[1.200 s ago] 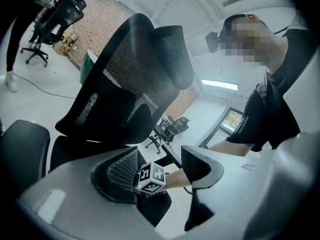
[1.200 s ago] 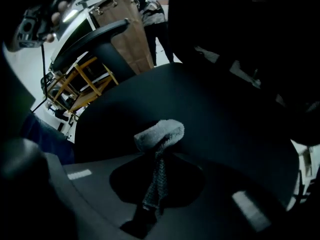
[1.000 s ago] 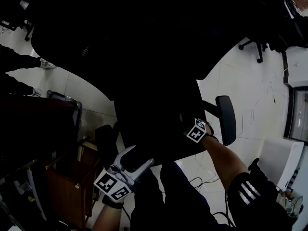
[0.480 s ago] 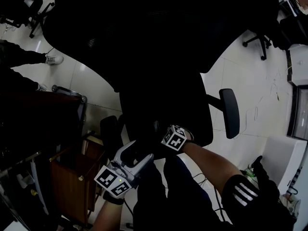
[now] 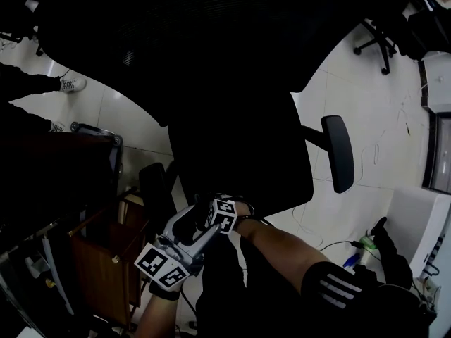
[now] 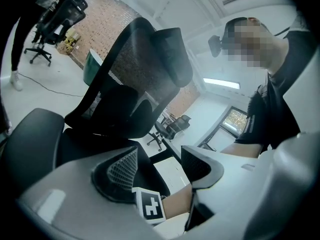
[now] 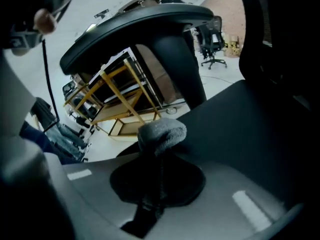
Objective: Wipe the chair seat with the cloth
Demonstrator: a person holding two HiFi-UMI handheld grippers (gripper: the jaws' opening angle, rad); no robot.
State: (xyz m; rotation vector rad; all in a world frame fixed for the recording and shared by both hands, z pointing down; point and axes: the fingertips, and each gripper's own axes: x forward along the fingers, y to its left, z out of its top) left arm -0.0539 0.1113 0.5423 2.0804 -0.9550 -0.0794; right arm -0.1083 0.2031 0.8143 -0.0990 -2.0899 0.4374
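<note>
1. Chair seat point(image 5: 239, 153) — black, its front edge toward the person.
2. Left hand-held gripper point(image 6: 161, 168) — jaws spread, gripping nothing, beside that front edge.
3. Right hand-held gripper point(image 7: 159, 156) pinches the cloth.
4. Grey cloth point(image 7: 161, 132), against the seat.

- In the head view the chair seat point(image 5: 239, 153) is so dark that its surface cannot be told from the backrest above it
- The right gripper point(image 7: 159, 181) covers most of the cloth point(image 7: 161, 132); only a grey tuft shows past its closed jaws
- In the head view that gripper's jaws lie hidden behind its own marker cube point(image 5: 223, 215) and the left gripper point(image 5: 199, 225)
- The armrest point(image 7: 130, 34) cuts across the wooden rack point(image 7: 120, 96), whose shelf contents are too blurred to tell
</note>
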